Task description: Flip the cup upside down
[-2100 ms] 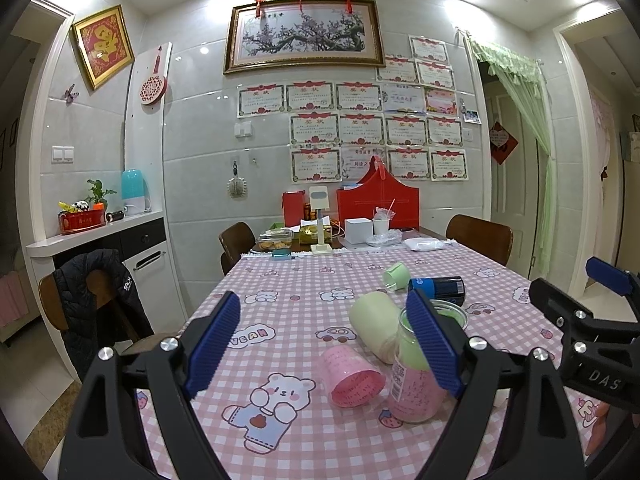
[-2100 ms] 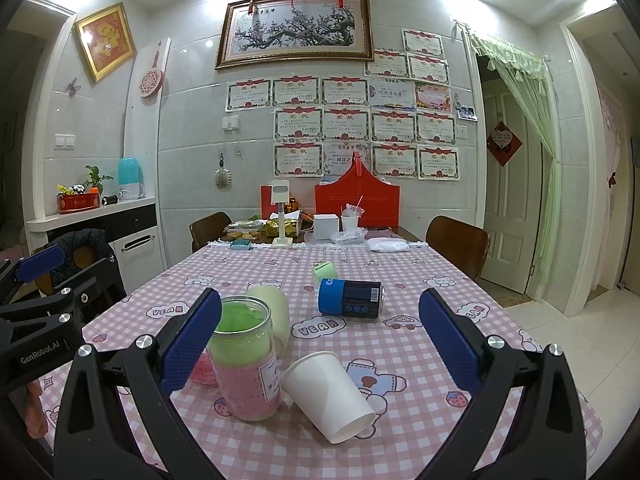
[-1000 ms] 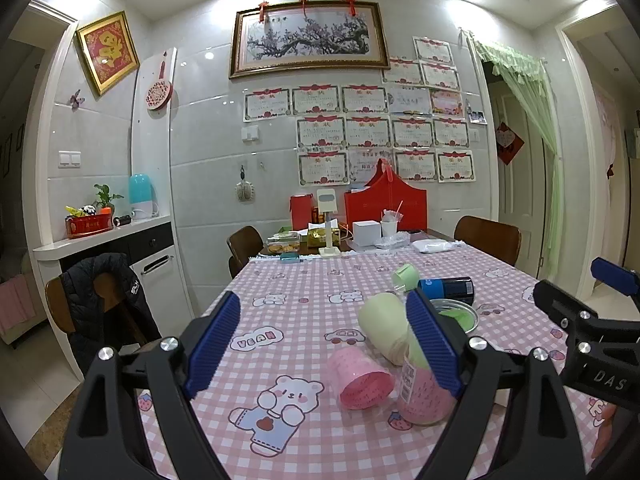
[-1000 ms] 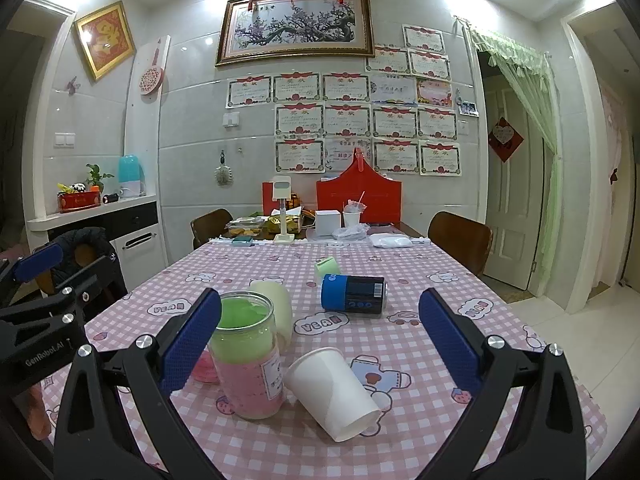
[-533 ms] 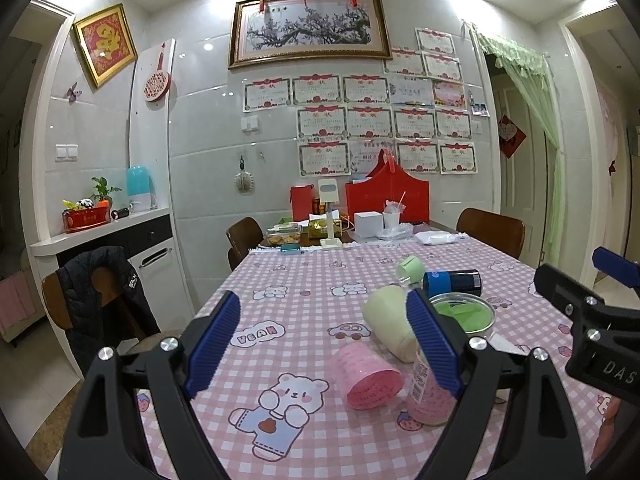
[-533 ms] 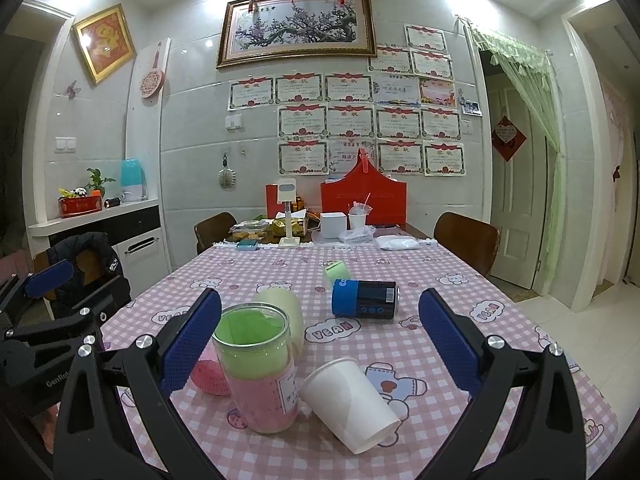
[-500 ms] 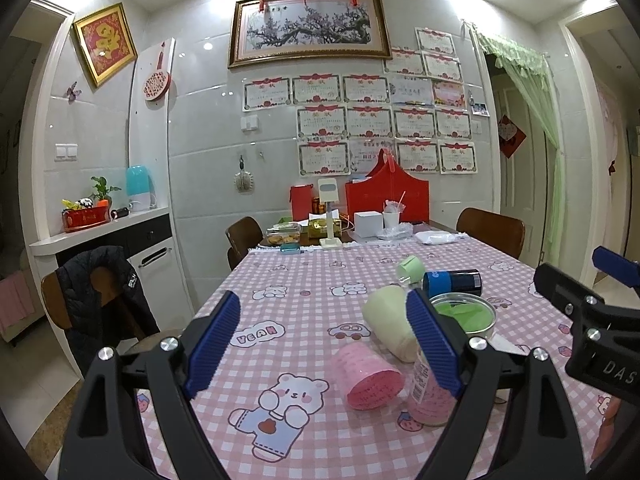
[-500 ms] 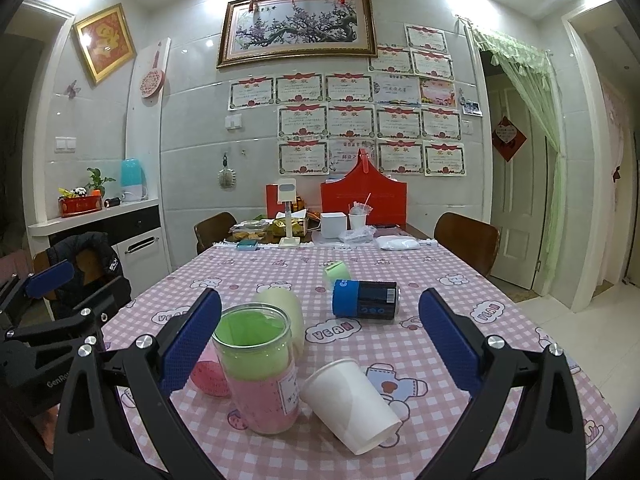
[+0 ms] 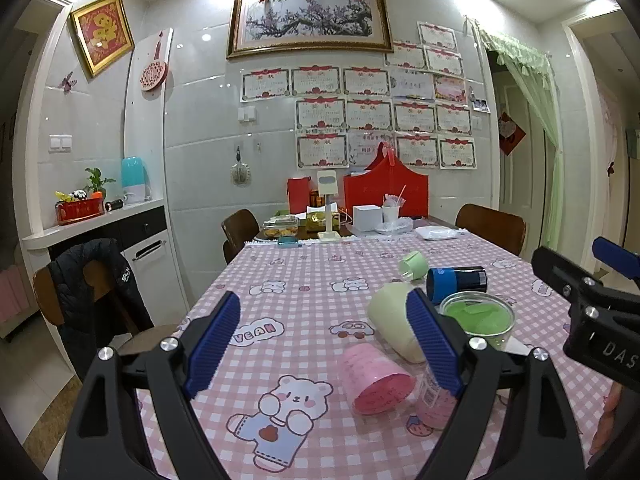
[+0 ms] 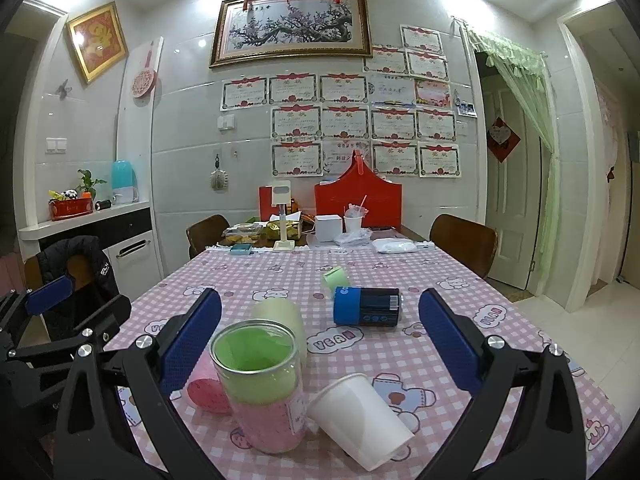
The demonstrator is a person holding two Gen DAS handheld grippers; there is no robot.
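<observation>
Several cups lie on their sides on the pink checked tablecloth (image 10: 440, 360): a white paper cup (image 10: 360, 420), a pink cup (image 9: 374, 378) (image 10: 206, 392), a cream cup (image 9: 394, 330) (image 10: 282, 320) and a small green cup (image 9: 414, 265) (image 10: 336, 278). A clear jar with green and pink contents (image 10: 260, 384) (image 9: 476, 320) stands upright among them. My left gripper (image 9: 324, 344) is open and empty, above the table left of the pink cup. My right gripper (image 10: 320, 344) is open and empty, above the jar and white cup.
A blue and black can (image 10: 366, 306) (image 9: 456, 279) lies on its side behind the cups. Boxes, a red bag (image 10: 358, 200) and food containers crowd the far end. Brown chairs (image 10: 464, 244) stand around the table; one at left holds a black jacket (image 9: 92, 280).
Both grippers have risen slightly and tilted, so the cups and jar sit lower in both views. Nothing on the table has moved, and both grippers stay open.
</observation>
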